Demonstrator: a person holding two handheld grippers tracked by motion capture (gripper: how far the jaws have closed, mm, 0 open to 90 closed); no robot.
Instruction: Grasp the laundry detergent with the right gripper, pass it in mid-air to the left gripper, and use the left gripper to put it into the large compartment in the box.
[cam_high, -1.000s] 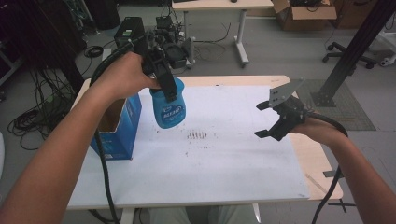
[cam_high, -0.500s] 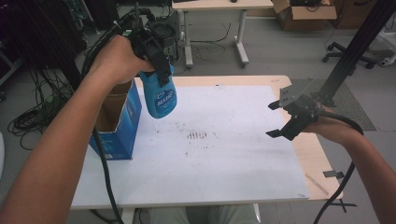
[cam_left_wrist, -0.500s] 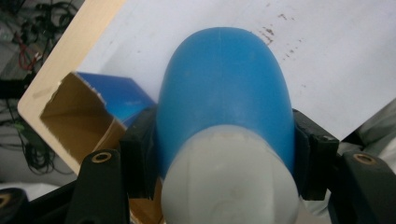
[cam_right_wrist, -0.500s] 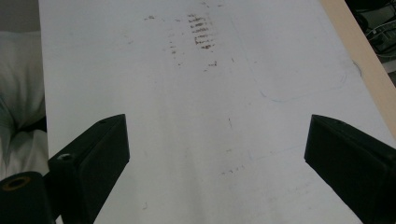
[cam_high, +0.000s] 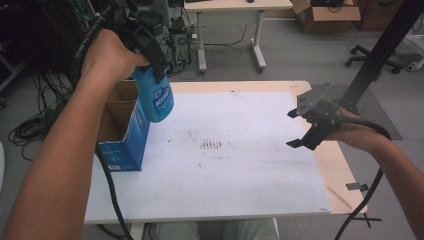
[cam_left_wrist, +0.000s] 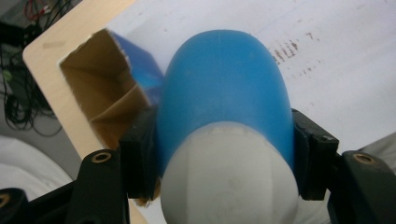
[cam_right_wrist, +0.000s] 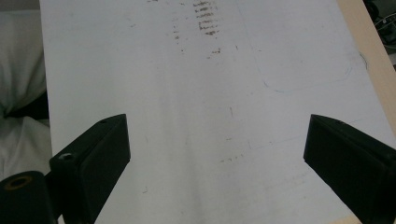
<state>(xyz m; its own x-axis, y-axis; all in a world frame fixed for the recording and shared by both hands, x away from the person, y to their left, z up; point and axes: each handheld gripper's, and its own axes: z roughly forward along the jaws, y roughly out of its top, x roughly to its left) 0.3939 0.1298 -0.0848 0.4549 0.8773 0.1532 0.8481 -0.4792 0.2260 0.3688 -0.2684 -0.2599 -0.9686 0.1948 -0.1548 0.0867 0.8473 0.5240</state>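
A wooden table (cam_high: 320, 165) carries a white sheet (cam_high: 235, 165) marked with dark smudges (cam_high: 211, 145). At its left edge stands an open blue cardboard box (cam_high: 122, 132), its top flaps up. The left gripper (cam_high: 150, 55) holds a blue plastic bottle (cam_high: 156, 97) in the air just beside the box's open top, jaws pinching its sides. The right gripper (cam_high: 300, 127) hovers over the sheet's right side, jaws spread wide and holding nothing.

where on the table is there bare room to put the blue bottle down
Most of the white sheet is bare: from the cardboard box across to the right gripper. The left edge is crowded by the box, beside which the left gripper holds the blue bottle.
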